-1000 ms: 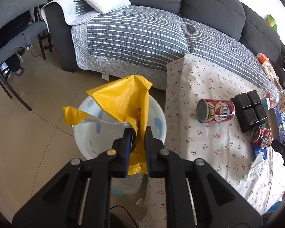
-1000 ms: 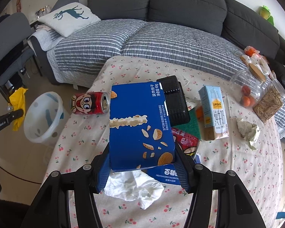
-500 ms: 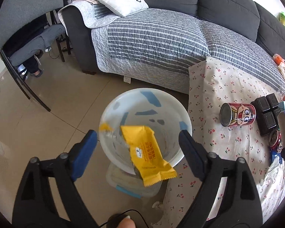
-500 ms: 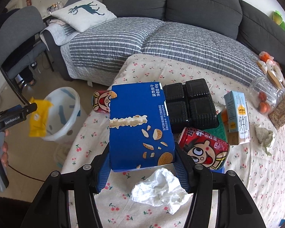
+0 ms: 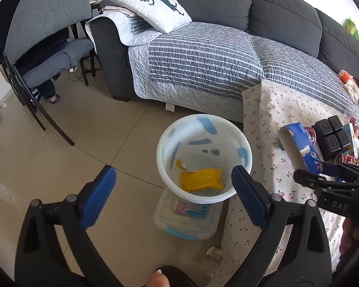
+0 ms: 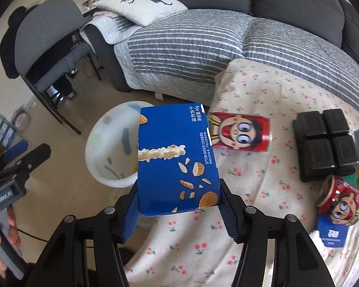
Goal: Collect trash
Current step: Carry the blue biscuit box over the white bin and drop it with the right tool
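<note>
The left gripper (image 5: pixel 172 186), jaws just opened and empty, hovers over the bin (image 5: pixel 204 119) holding the yellow wrapper (image 5: pixel 202 179), while the right gripper (image 6: pixel 178 208) at 3 o'clock clamps the blue box (image 6: pixel 177 157) for dumping.

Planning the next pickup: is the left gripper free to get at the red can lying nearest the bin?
Probably yes: the left gripper is open and empty, but the right gripper with its blue box sits before the can.

Blue biscuit box (image 6: pixel 177 160): "装饰饼干", "40g". Right hand-held gripper (image 5: pixel 308 167) body: "DAS". Left hand-held gripper (image 6: pixel 24 153): "GenRobot.AI".
</note>
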Action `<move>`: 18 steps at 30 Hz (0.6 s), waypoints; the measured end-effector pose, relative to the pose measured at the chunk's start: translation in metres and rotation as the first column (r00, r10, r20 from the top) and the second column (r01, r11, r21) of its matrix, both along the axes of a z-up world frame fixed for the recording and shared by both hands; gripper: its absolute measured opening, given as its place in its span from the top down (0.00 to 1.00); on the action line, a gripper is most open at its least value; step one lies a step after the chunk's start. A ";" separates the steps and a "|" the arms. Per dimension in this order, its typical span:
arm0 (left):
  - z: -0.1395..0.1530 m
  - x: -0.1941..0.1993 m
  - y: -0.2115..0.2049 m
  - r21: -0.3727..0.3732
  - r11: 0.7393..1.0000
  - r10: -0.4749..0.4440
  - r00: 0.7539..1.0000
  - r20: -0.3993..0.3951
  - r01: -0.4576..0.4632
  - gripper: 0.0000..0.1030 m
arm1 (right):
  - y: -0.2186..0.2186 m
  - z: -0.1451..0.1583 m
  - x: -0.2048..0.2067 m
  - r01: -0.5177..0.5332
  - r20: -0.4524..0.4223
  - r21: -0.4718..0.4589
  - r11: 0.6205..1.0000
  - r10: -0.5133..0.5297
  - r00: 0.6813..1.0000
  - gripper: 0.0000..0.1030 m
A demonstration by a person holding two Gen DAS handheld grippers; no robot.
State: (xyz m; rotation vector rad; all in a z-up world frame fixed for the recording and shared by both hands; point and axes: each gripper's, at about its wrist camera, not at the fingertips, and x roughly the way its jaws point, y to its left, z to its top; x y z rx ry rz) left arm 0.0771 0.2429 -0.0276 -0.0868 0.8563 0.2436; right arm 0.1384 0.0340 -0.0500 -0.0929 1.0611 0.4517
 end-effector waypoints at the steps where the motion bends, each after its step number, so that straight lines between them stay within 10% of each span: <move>1: 0.001 -0.002 0.004 -0.006 1.000 0.004 1.000 0.007 -0.004 0.06 | 0.009 -0.004 0.003 -0.008 -0.008 0.004 1.000 0.008 1.000 0.41; 18: -0.011 -0.003 0.044 -0.029 0.995 0.098 0.994 -0.039 -0.100 0.05 | 0.079 -0.042 0.043 0.000 -0.076 0.017 1.000 0.001 0.997 0.41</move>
